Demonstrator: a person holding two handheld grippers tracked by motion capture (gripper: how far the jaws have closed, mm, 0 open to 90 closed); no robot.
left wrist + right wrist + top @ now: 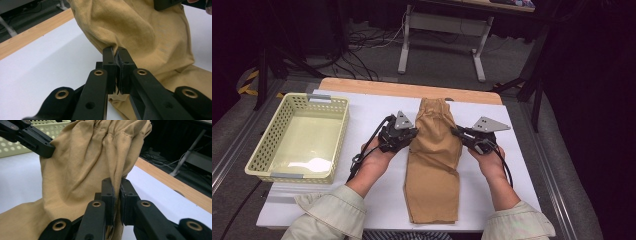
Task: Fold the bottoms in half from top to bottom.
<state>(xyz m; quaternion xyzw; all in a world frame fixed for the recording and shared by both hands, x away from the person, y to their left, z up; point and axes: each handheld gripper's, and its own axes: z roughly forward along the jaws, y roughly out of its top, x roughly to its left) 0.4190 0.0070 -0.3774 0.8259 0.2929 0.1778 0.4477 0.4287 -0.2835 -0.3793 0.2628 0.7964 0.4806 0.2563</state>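
**Both grippers pinch the tan shorts from two sides**

A person stands at the near side of a table with a white top (362, 107). Only the forearms in pale sleeves are seen, and each hand holds a black two-jaw gripper.

In the middle of the table lies a pair of tan shorts (432, 165). The garment is folded lengthwise into a long narrow strip, with the gathered elastic waistband at the far end and the leg hem at the near edge of the table. The lower part lies flat on the white surface. The upper part, near the waistband, looks raised and bunched between the two tools.

The left gripper (116, 55) is at the left edge of the shorts, in the upper part. Its jaws are closed tightly, with a fold of the tan cloth caught between the tips. The right gripper (117, 185) is at the opposite, right edge, about at the same height. Its jaws are also nearly together and a thin fold of the fabric passes between them, so it holds the cloth too.

At the left side of the table stands a pale yellow plastic basket (264, 142) with perforated walls, well apart from the shorts. Beyond the white top a wooden strip (377, 87) of the table edge is visible.
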